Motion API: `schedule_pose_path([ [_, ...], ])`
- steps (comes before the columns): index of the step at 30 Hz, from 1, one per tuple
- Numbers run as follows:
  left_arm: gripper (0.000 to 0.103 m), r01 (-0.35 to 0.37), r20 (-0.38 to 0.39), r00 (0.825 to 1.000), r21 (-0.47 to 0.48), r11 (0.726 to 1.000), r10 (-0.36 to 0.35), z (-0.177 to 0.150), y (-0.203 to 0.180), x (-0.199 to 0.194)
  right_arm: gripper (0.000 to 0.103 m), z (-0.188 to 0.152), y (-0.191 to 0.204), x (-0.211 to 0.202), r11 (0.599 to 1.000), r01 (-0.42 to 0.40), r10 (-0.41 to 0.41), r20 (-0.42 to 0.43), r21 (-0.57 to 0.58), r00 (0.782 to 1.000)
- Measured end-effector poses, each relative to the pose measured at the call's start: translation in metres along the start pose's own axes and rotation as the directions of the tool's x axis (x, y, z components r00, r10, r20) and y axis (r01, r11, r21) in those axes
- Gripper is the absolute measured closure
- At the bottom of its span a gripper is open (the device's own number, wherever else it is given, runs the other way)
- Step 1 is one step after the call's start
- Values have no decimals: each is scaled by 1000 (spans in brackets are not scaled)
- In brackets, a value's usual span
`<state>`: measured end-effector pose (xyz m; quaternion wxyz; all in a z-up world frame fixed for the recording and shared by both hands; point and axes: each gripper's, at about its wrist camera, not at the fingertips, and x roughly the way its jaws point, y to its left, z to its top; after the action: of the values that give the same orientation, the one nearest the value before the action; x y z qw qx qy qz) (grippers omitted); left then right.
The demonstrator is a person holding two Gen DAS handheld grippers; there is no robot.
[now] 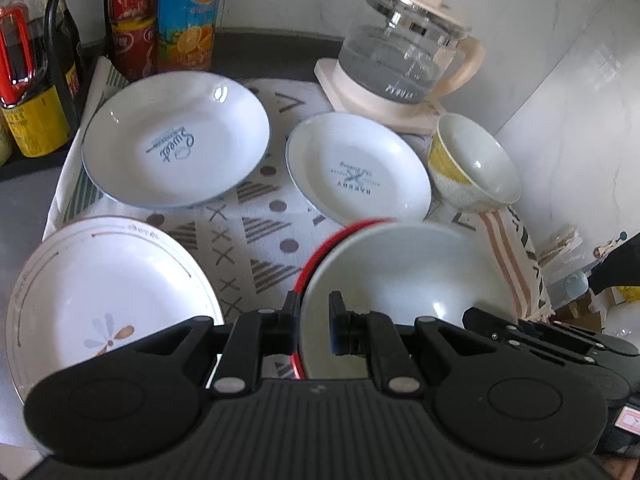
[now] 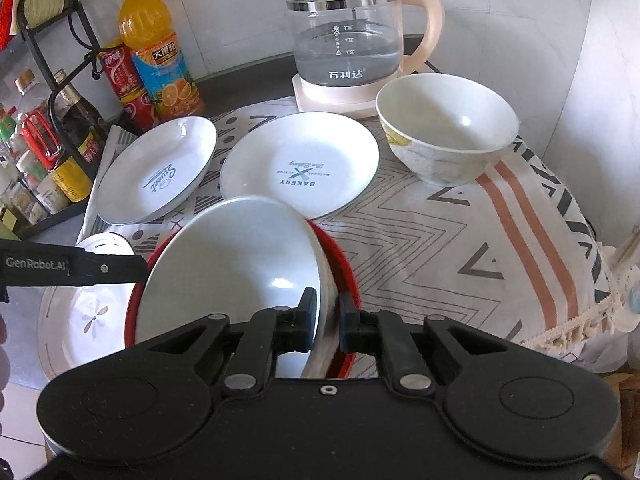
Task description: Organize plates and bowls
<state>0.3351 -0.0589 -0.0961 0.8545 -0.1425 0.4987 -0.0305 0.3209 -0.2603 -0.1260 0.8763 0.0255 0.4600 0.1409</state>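
Nearby, red-rimmed bowl seemingly near cloth edge, open room rightward.

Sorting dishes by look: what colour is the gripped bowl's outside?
Red bowl, white inside; clearest in the right wrist view.

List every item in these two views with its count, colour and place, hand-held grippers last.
Bowl with red outside: one, white inside, tilted at the front, gripped on both sides of its rim.
Patterned bowl: one, white with a yellow patch, far right, in front of the kettle.
Blue-rimmed plates: two, white, mid-cloth; "Sweet" left, "Bakery" right.
Flower plate: one, white, front left.
Cloth: one, pale with grey and orange patterns, under the dishes.
Glass kettle: one, clear with cream handle, at the back.
Orange drink bottle: one, back left.
Red cans: two, stacked beside it.
Rack of sauce bottles: far left.
Left hand-held gripper: black, shut on the bowl's rim.
Right hand-held gripper: black, shut on the opposite rim.
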Motion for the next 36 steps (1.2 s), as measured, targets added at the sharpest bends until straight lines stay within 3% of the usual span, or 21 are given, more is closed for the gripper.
schedule_pose_path([
  [4, 91, -8, 1, 1000, 3, 1000, 8, 4, 0, -1, 93, 1, 1, 1, 1000, -10, 10, -10, 9, 1000],
  [11, 85, -21, -9, 1000, -5, 1000, 21, 9, -1, -2, 73, 8, -6, -14, 998, -54, 53, 22, 44, 998],
  [15, 70, -30, 4, 1000, -12, 999, 30, 16, -3, -4, 67, 14, -13, -24, 996, -65, 61, 54, 59, 997],
  [25, 39, -52, 48, 998, 14, 999, 51, 34, -28, 0, 28, 27, -50, -36, 991, -38, 20, 139, 131, 990],
  [29, 37, -47, 51, 998, 35, 998, 45, 39, -43, 6, 19, 31, -66, -34, 986, -31, 5, 156, 163, 988],
  [36, 36, -33, 63, 998, 76, 997, 29, 50, -69, 19, 14, 40, -92, -29, 978, -23, -13, 168, 207, 986],
])
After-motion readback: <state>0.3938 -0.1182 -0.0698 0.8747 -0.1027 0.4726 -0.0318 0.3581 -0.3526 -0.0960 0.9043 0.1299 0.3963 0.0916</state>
